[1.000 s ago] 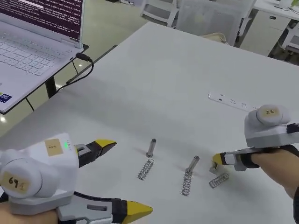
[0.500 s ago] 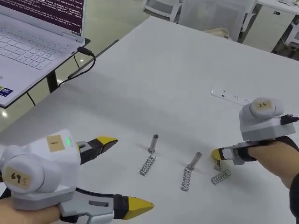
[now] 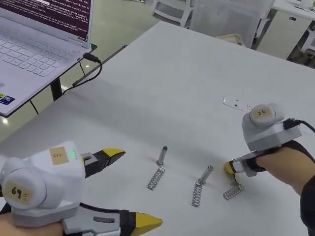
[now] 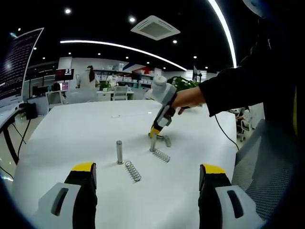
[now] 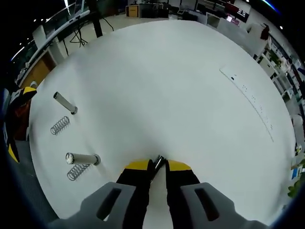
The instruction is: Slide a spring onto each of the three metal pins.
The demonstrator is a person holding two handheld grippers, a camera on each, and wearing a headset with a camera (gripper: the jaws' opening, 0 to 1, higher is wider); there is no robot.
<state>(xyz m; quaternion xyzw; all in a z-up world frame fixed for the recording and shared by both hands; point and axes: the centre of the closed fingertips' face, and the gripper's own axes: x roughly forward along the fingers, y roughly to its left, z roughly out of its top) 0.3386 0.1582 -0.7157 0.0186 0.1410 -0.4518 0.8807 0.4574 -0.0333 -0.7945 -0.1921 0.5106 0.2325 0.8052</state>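
Two metal pins [image 3: 161, 155] [image 3: 205, 174] stand on the white table [image 3: 172, 88], each with a spring [image 3: 156, 178] [image 3: 197, 192] lying in front of it. A third spring [image 3: 233, 191] lies just below my right gripper [image 3: 230, 168]. That gripper's jaws are closed around the third pin [image 5: 158, 161], whose metal end shows between the yellow tips of the right gripper [image 5: 157, 167]. My left gripper [image 3: 130, 188] hovers open near the front left, a short way from the pins, with nothing between its fingers. From the left gripper [image 4: 147, 174], the pins [image 4: 119, 151] [image 4: 153, 142] stand straight ahead.
An open laptop [image 3: 34, 44] sits at the far left on a separate stand, with a black cable [image 3: 91, 69] plugged into it. A white power strip [image 3: 241, 104] lies beyond the right gripper. Office chairs stand past the table's far edge.
My right gripper has tipped more upright over the third pin and its spring. The left gripper has stayed open in place. The head camera has shifted a little.
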